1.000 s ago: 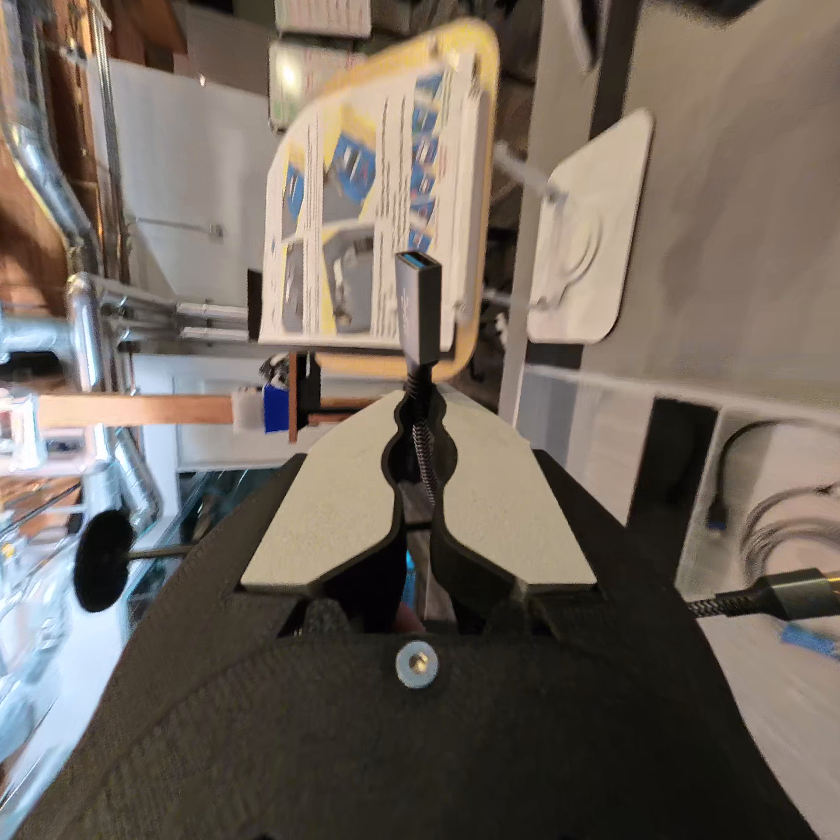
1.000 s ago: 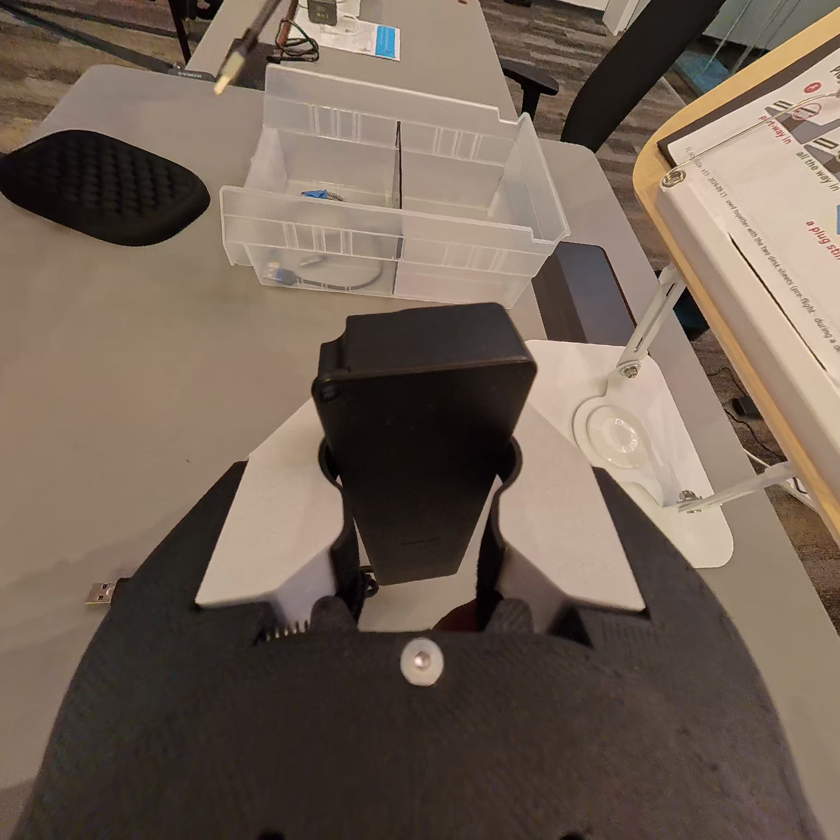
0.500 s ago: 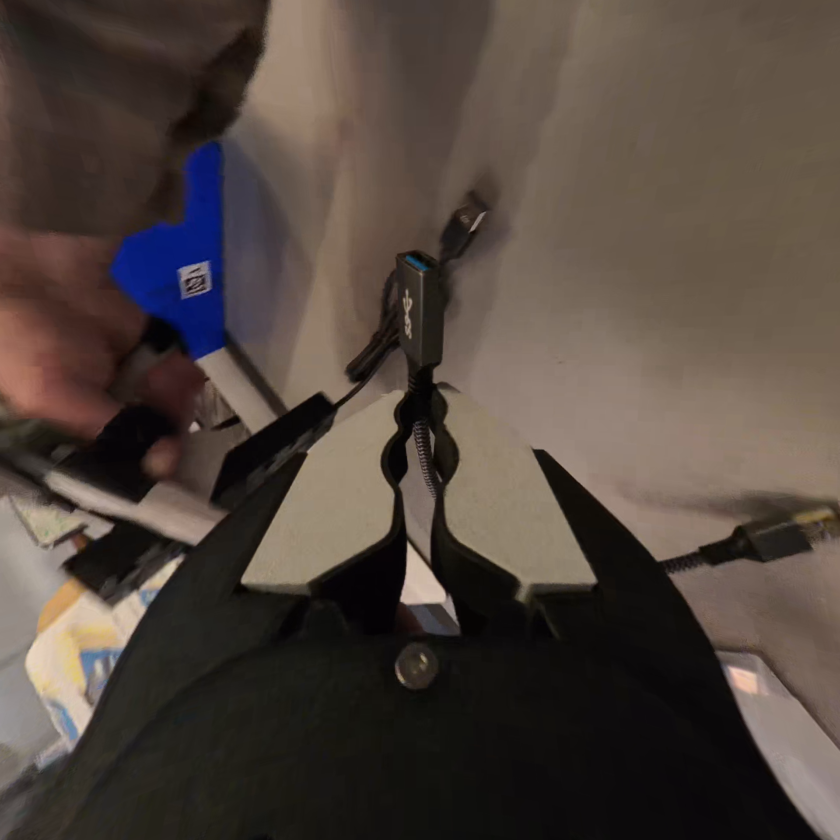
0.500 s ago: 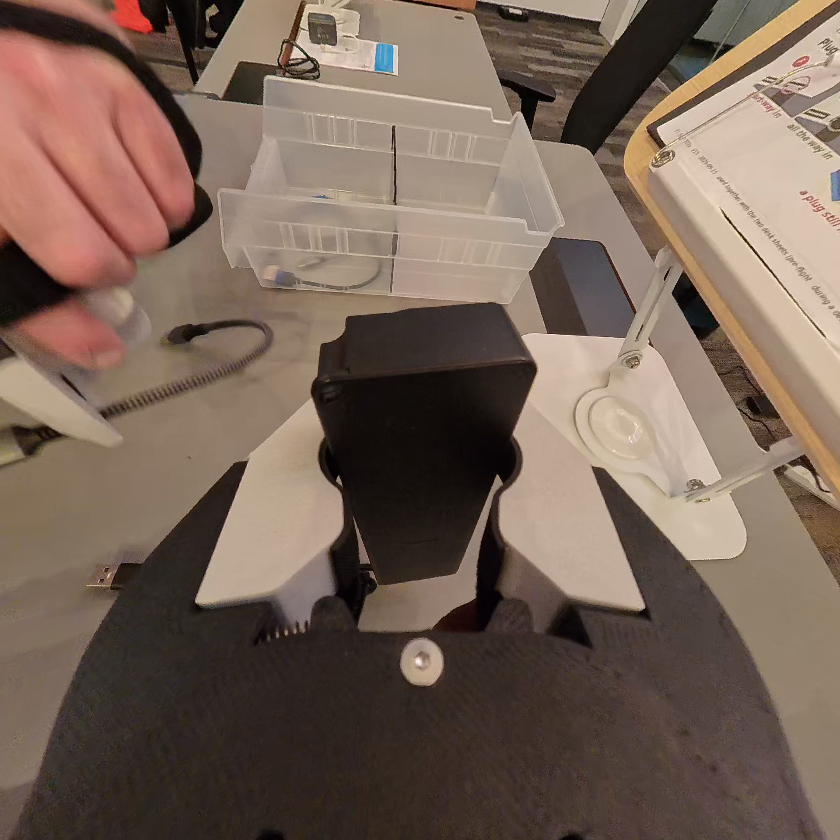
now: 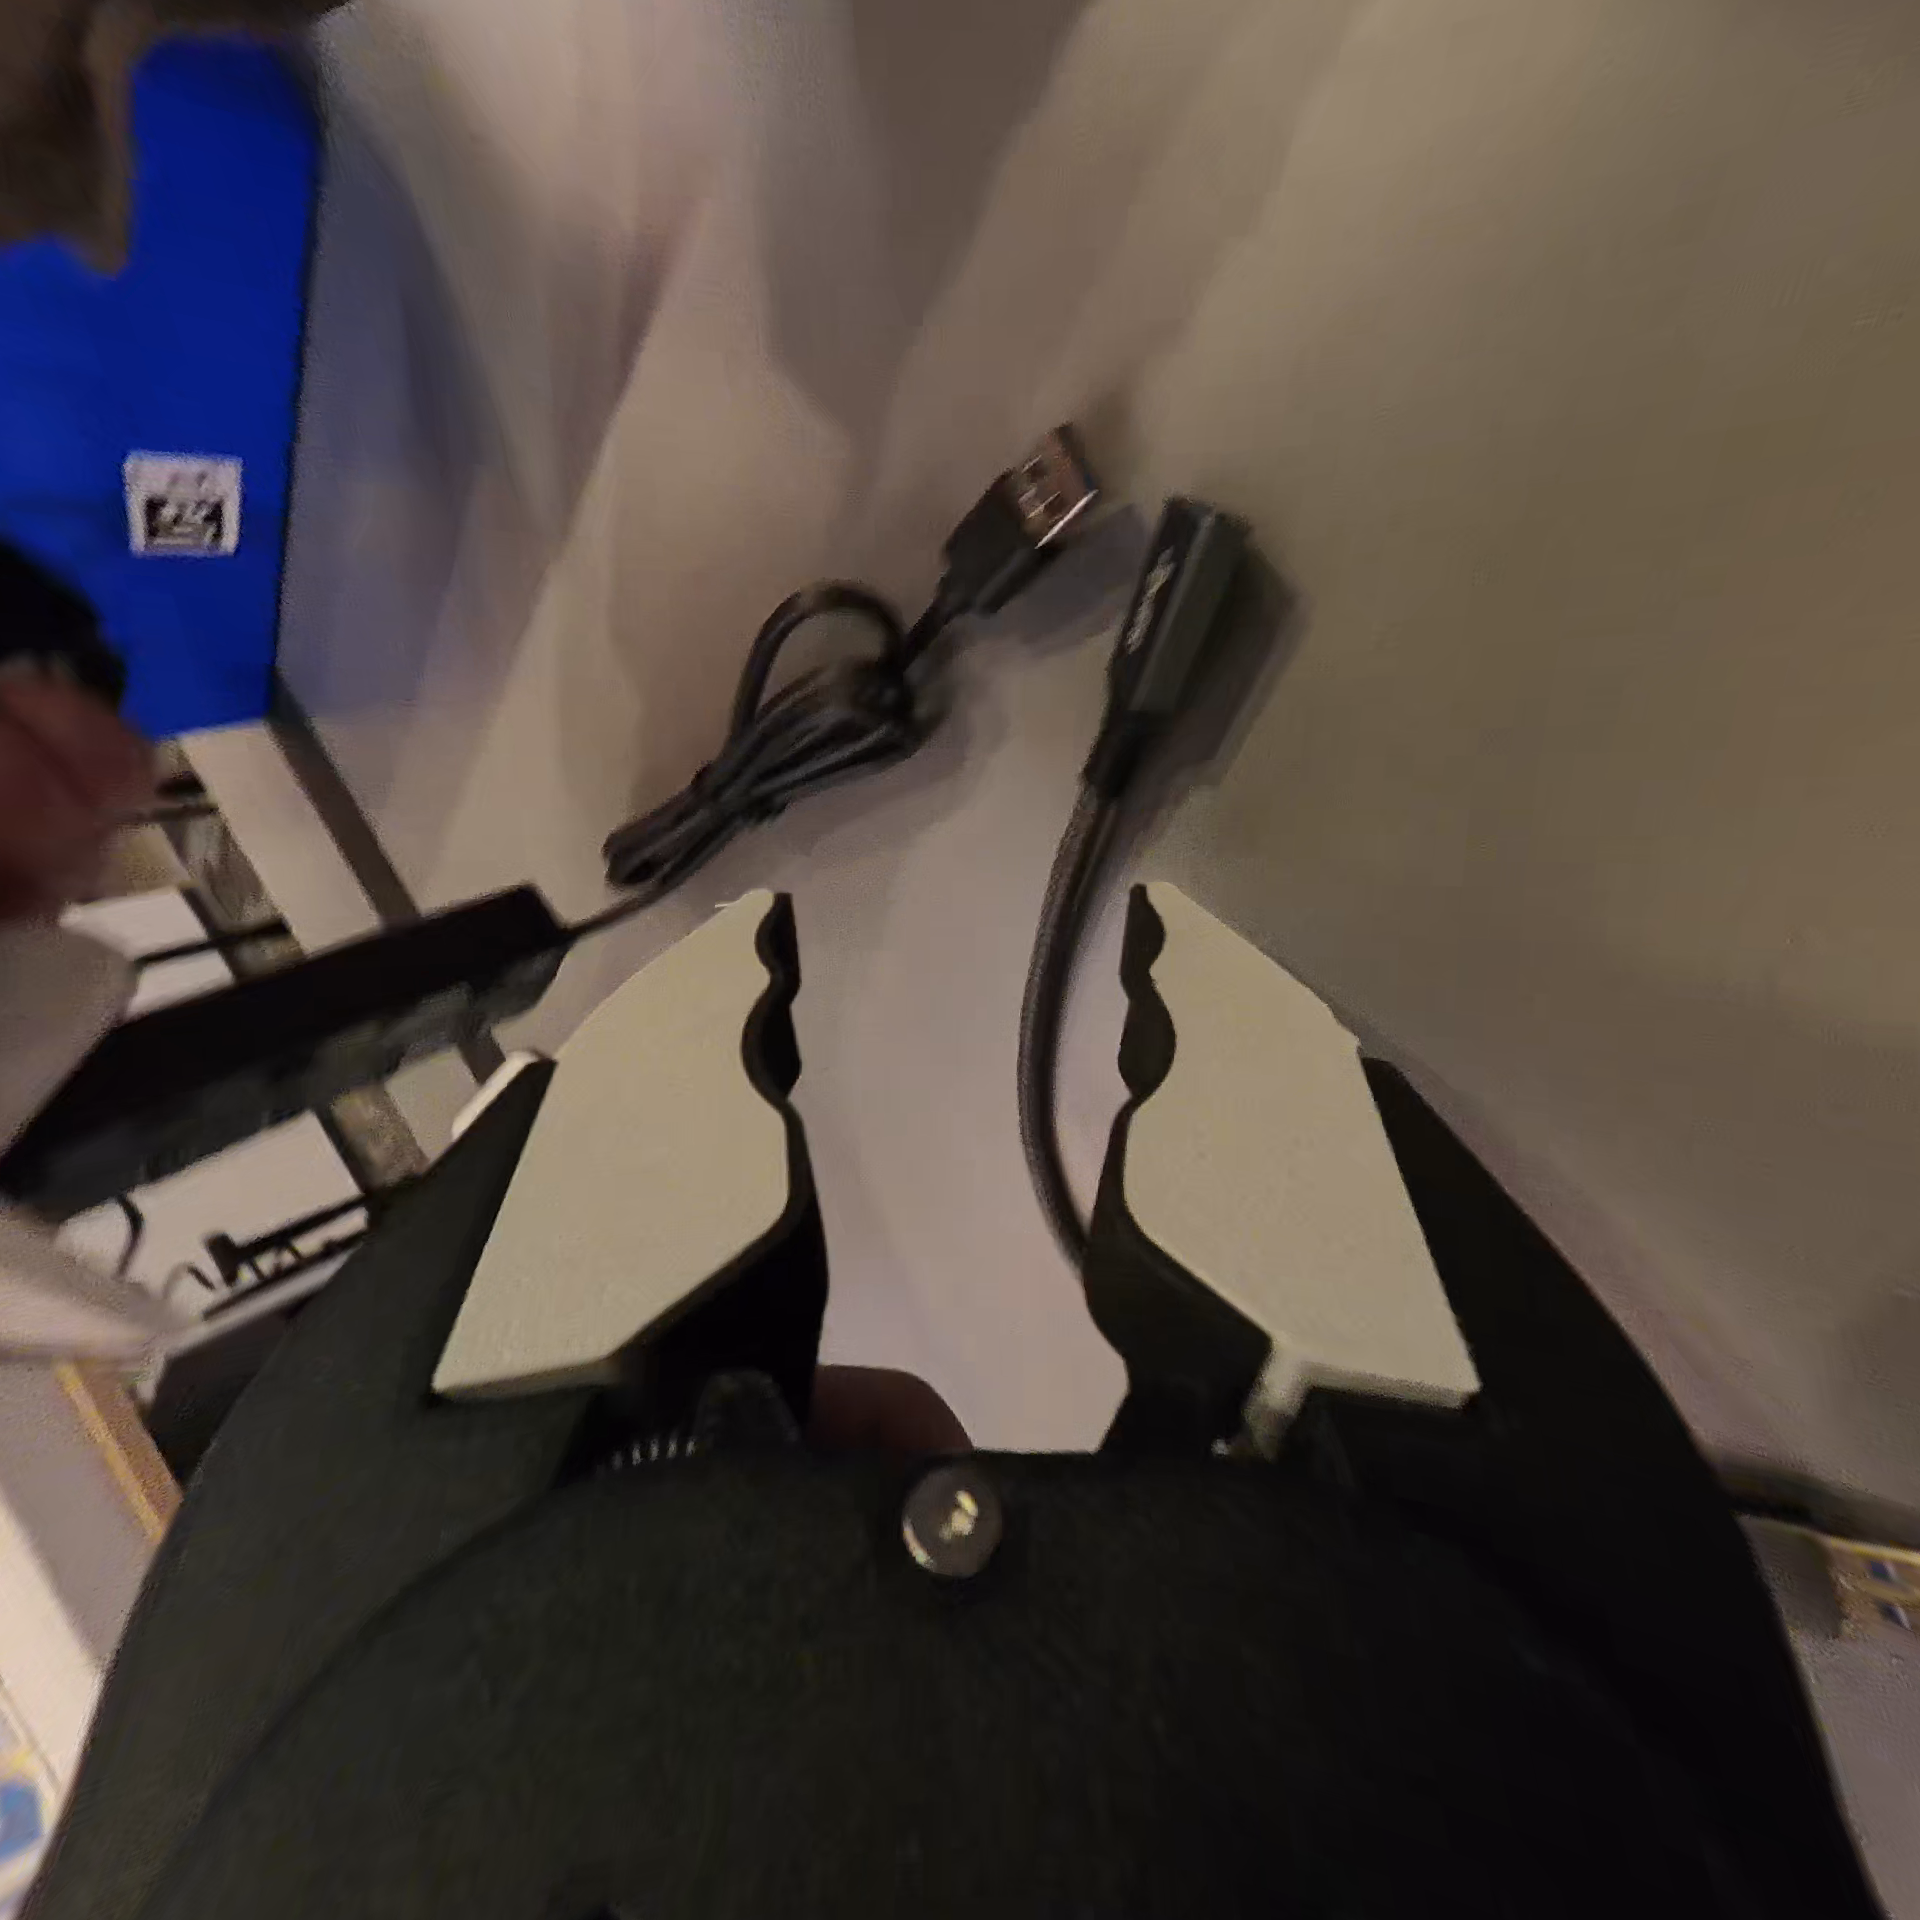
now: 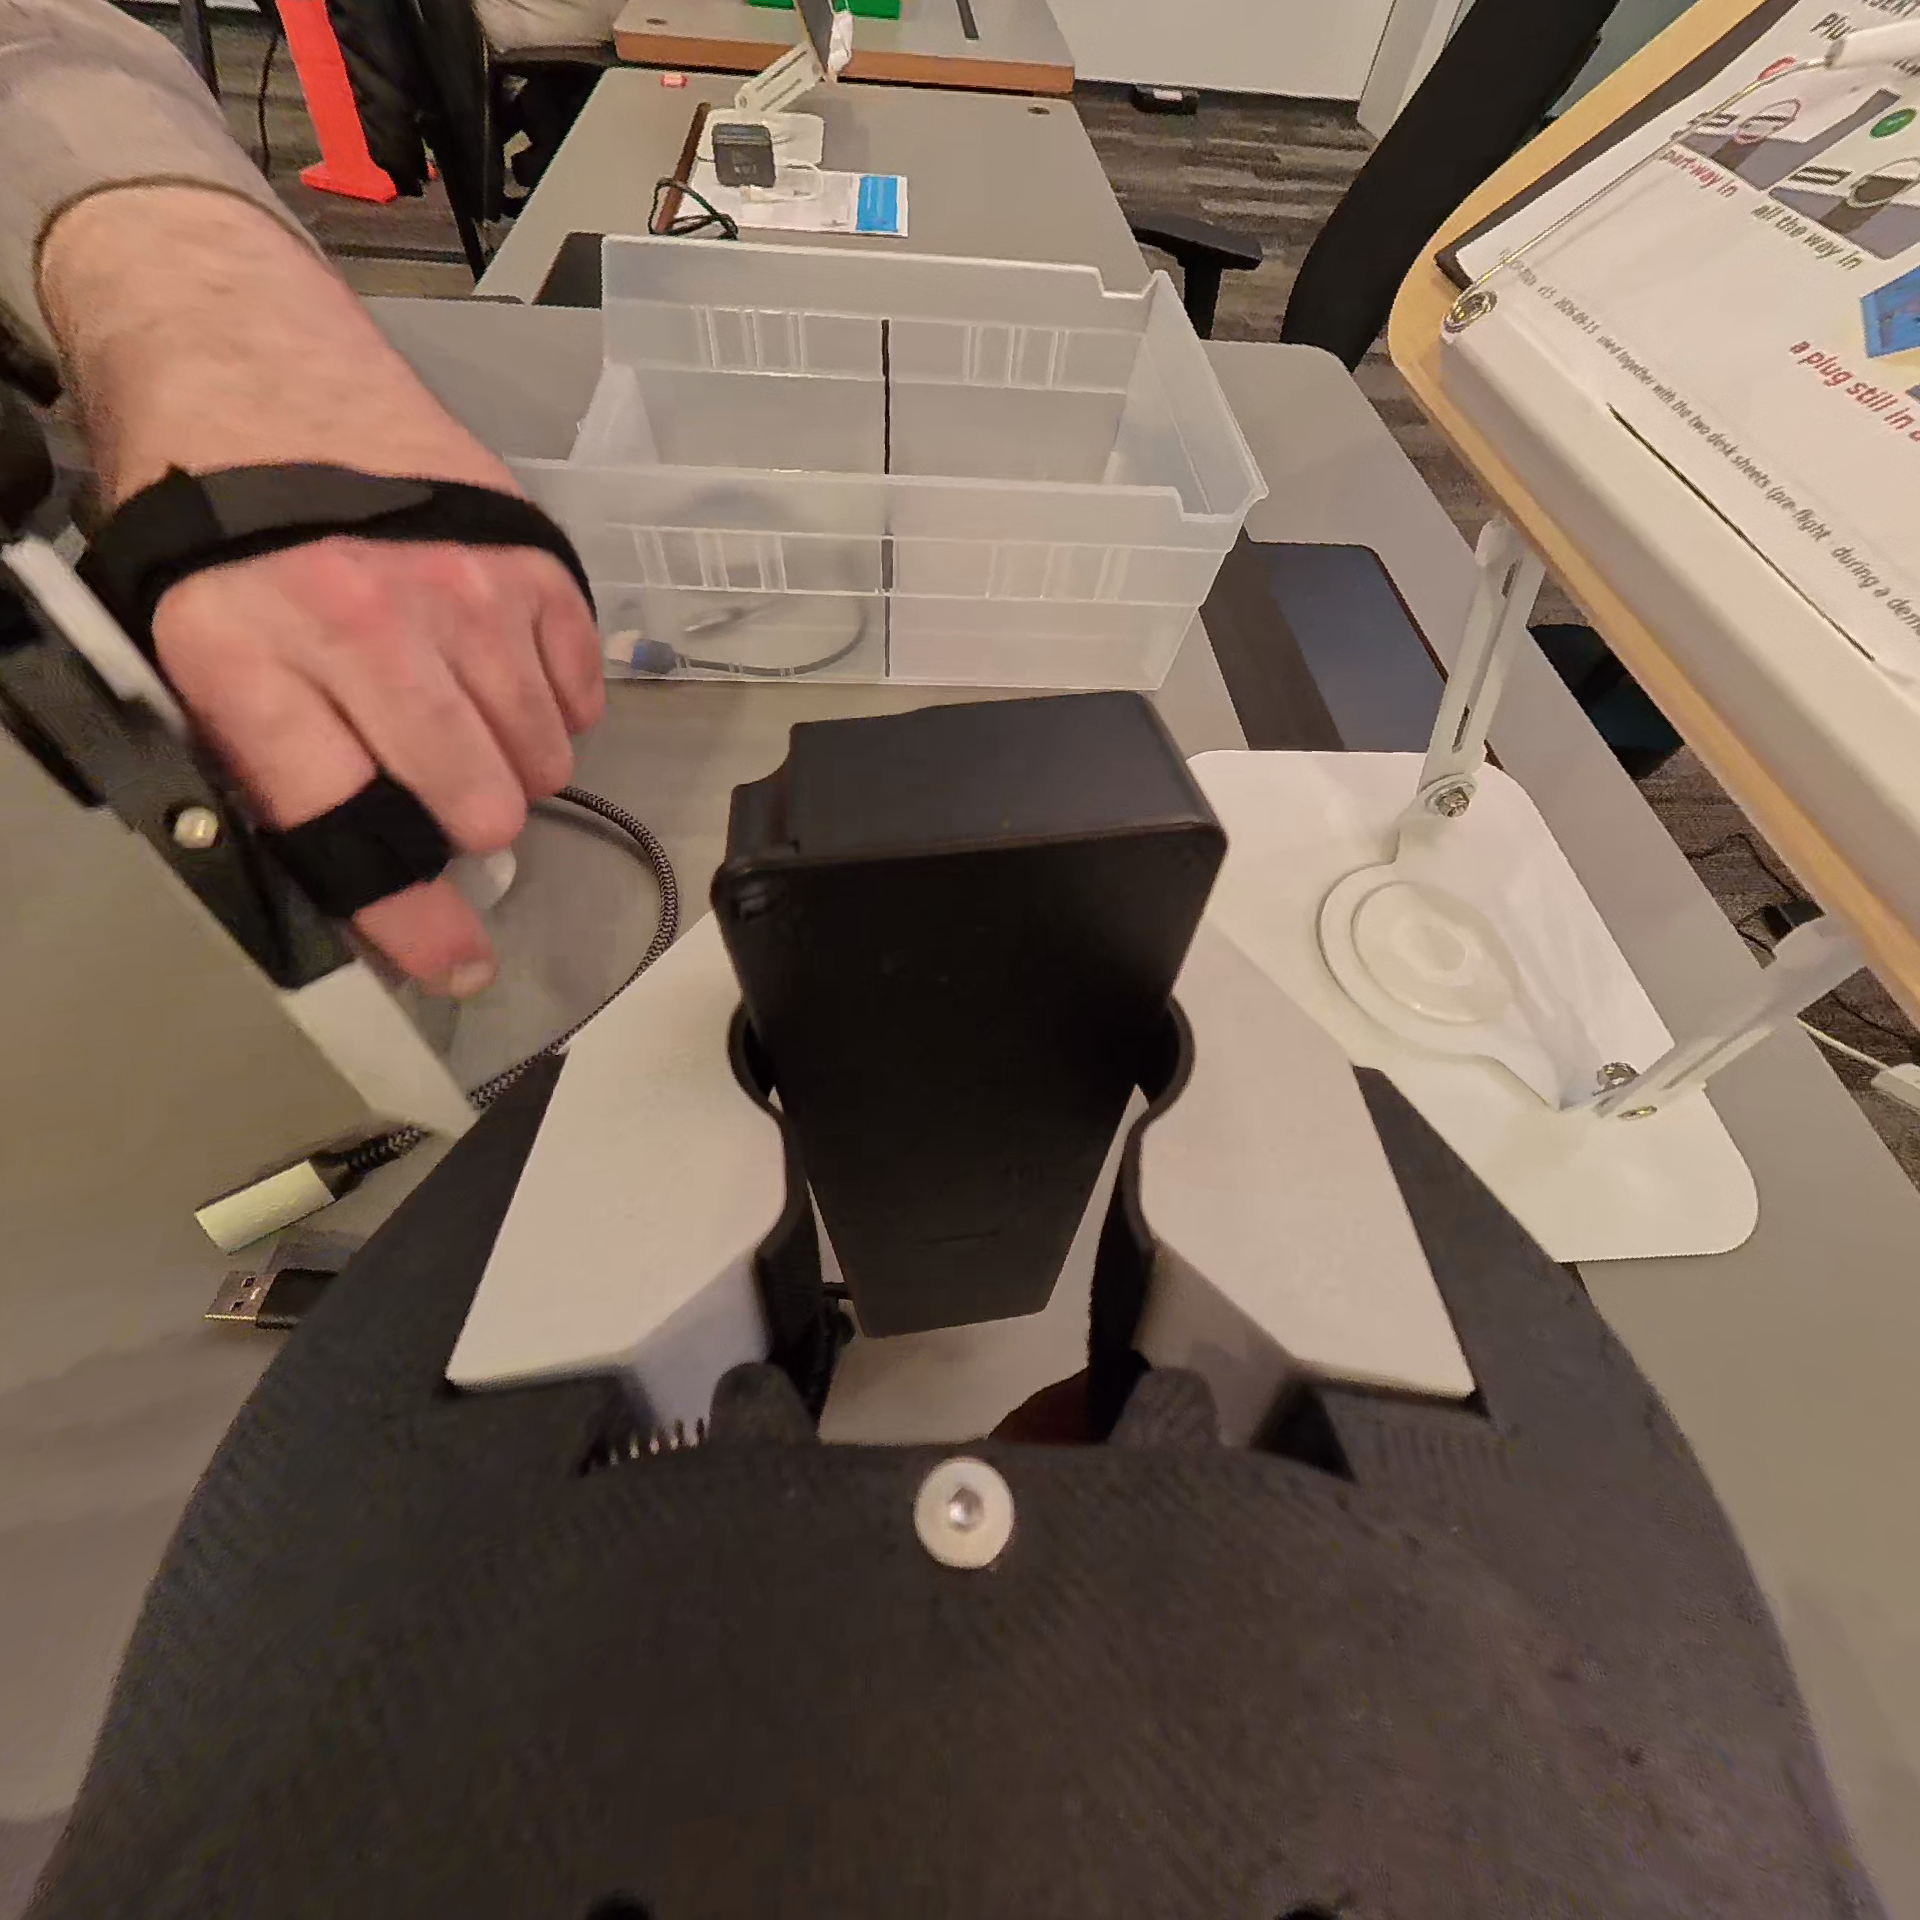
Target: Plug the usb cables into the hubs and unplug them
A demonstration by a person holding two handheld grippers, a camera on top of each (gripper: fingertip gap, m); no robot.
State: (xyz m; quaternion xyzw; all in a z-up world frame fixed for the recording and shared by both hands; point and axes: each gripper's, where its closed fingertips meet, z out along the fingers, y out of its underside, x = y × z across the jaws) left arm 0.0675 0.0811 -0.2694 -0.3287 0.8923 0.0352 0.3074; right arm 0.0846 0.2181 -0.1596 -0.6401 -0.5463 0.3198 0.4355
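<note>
Left hand-held gripper [image 5: 956, 997]: had opened wide, letting go of the braided cable [image 5: 1164, 665], now on the counter [image 5: 1558, 520].
Right hand-held gripper [image 6: 961, 1081]: stayed clamped on the black hub [image 6: 966, 977].
Meaning: cable unplugged and set aside.

A grey worktop [image 6: 1351, 436] fills the middle of the right wrist view. At upper centre a clear divided bin [image 6: 894, 499] stands on it. A white stand base [image 6: 1507, 1018] lies at right. At lower left a braided cable [image 6: 623, 935] curves beside a black USB plug [image 6: 255, 1299]. In the left wrist view, a bundled black cable [image 5: 790, 727] lies at centre.
</note>
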